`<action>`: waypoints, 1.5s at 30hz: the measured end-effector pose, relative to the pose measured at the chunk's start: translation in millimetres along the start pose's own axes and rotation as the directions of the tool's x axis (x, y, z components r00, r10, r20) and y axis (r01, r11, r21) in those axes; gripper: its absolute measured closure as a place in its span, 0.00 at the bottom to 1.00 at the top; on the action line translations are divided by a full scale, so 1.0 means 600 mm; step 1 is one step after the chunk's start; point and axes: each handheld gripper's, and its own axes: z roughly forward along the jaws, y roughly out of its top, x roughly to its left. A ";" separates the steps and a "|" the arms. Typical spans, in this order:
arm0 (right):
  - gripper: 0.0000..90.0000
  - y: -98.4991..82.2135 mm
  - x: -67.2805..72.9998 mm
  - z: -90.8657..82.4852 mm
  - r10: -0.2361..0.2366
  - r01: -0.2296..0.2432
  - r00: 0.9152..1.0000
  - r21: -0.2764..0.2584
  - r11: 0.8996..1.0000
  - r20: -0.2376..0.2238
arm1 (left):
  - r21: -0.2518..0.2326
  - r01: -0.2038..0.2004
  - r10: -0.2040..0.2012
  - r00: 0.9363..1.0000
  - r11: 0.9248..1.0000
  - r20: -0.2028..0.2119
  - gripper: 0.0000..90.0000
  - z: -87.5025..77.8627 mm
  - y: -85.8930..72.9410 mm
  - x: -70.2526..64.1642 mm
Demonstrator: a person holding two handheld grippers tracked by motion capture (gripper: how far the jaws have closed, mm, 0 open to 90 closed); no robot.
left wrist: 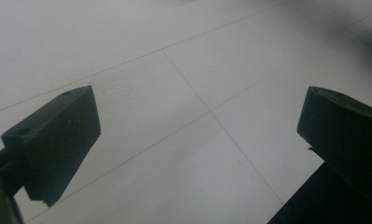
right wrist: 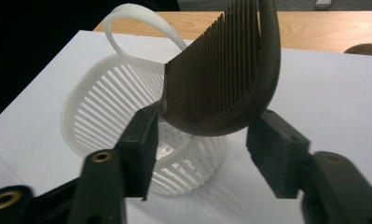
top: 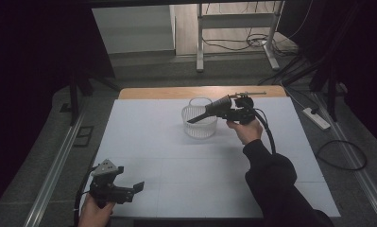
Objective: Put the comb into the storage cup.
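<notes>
Looking along the right claw (right wrist: 202,126): standing about half open, with the dark comb (right wrist: 221,79) sitting between the two black jaws. Resting close against the inner face of the left-hand jaw, with the comb's rounded lower end reaching just short of the right-hand one; not showing any firm pinch from both pads, so reading as a loose, parted claw rather than a clamped one.

Rising out of the claw with its long axis running up and away from the jaws, tilting slightly, the curved spine lying along the right edge and the fine teeth facing left. Hanging directly above the white slotted basket (right wrist: 95,107), over its open mouth and apart from its rim and looped handle.

Seen from the high view: being carried at the far middle of the white surface (top: 176,161) by the right hand (top: 245,130), with the comb (top: 209,110) slanting down and to the left from the right claw (top: 226,108) across the top of the basket (top: 200,130).

Sitting at the near left corner, in the left hand (top: 94,213): the left claw (top: 136,187), jaws spread wide in its own view (left wrist: 197,116), gripping nothing and hovering over bare surface.
</notes>
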 end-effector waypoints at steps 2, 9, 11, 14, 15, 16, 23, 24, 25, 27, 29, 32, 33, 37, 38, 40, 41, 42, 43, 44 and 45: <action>0.40 0.001 0.001 -0.001 -0.011 0.011 1.000 0.000 1.000 0.003 | 0.000 0.000 0.000 1.000 1.000 0.000 0.00 0.000 0.000 0.000; 0.29 0.003 0.007 -0.009 -0.064 0.063 0.998 0.011 0.998 0.022 | -0.001 -0.001 0.001 1.000 1.000 0.000 0.00 0.000 0.000 0.000; 0.27 0.002 0.008 -0.011 -0.080 0.079 0.997 0.023 0.997 0.019 | -0.001 -0.002 0.002 1.000 1.000 0.000 0.00 0.000 0.000 0.000; 0.24 0.000 0.013 -0.012 -0.114 0.113 0.993 0.036 0.993 0.023 | -0.003 -0.004 0.004 1.000 1.000 0.001 0.00 0.000 0.000 -0.001; 0.23 -0.001 0.015 -0.013 -0.126 0.125 0.992 0.040 0.991 0.023 | -0.003 -0.005 0.005 1.000 1.000 0.001 0.00 -0.001 0.000 -0.001; 0.21 -0.002 0.017 -0.013 -0.138 0.136 0.990 0.043 0.990 0.025 | -0.003 -0.005 0.005 1.000 1.000 0.002 0.00 -0.001 0.000 -0.001; 0.05 -0.010 0.028 -0.011 -0.221 0.219 0.975 0.097 0.971 0.014 | -0.008 -0.008 0.008 1.000 1.000 0.003 0.00 -0.001 0.000 -0.001; 0.04 -0.012 0.030 -0.010 -0.232 0.229 0.972 0.102 0.968 0.021 | -0.009 -0.008 0.008 1.000 1.000 0.004 0.00 -0.001 0.000 -0.001; 0.04 -0.014 0.030 -0.011 -0.244 0.240 0.970 0.100 0.965 0.022 | -0.011 -0.008 0.008 1.000 1.000 0.004 0.00 -0.002 -0.001 -0.001; 0.04 -0.015 0.029 -0.012 -0.240 0.238 0.971 0.095 0.967 0.007 | -0.016 -0.007 0.008 1.000 1.000 0.004 0.00 -0.003 -0.001 -0.001; 0.03 -0.016 0.028 -0.014 -0.238 0.238 0.971 0.087 0.967 -0.005 | -0.019 -0.015 0.015 1.000 1.000 -0.002 0.00 -0.004 -0.001 -0.002; 0.03 -0.016 0.028 -0.018 -0.240 0.241 0.970 0.083 0.967 -0.021 | -0.019 -0.022 0.022 1.000 1.000 -0.017 0.00 -0.005 -0.001 -0.002; 0.03 -0.017 0.028 -0.019 -0.245 0.246 0.969 0.084 0.965 -0.023 | -0.020 -0.020 0.019 1.000 1.000 -0.017 0.00 -0.005 -0.001 -0.002; 0.03 -0.019 0.029 -0.023 -0.251 0.252 0.968 0.084 0.964 -0.030 | -0.023 -0.021 0.021 0.999 1.000 -0.027 0.00 -0.007 -0.002 -0.002; 0.03 -0.020 0.029 -0.024 -0.253 0.255 0.967 0.085 0.963 -0.030 | -0.024 -0.021 0.020 0.999 1.000 -0.026 0.00 -0.007 -0.002 -0.002; 0.03 -0.020 0.031 -0.027 -0.260 0.262 0.965 0.083 0.962 -0.034 | -0.027 -0.020 0.019 1.000 0.999 -0.025 0.00 -0.007 -0.002 -0.001; 0.03 -0.019 0.031 -0.028 -0.260 0.263 0.965 0.083 0.961 -0.037 | -0.027 -0.020 0.019 1.000 0.999 -0.024 0.00 -0.007 -0.002 -0.001; 0.03 -0.019 0.032 -0.030 -0.260 0.263 0.965 0.083 0.961 -0.042 | -0.027 -0.019 0.019 1.000 0.999 -0.023 0.00 -0.007 -0.002 -0.001; 0.03 -0.019 0.033 -0.031 -0.263 0.265 0.964 0.083 0.961 -0.043 | -0.027 -0.019 0.019 1.000 0.999 -0.023 0.00 -0.008 -0.002 -0.001; 0.03 -0.019 0.034 -0.033 -0.266 0.269 0.963 0.082 0.960 -0.043 | -0.028 -0.019 0.019 1.000 0.999 -0.023 0.00 -0.008 -0.002 -0.001; 0.03 -0.020 0.035 -0.034 -0.269 0.272 0.962 0.081 0.959 -0.042 | -0.027 -0.020 0.019 1.000 0.999 -0.023 0.00 -0.008 -0.003 -0.001</action>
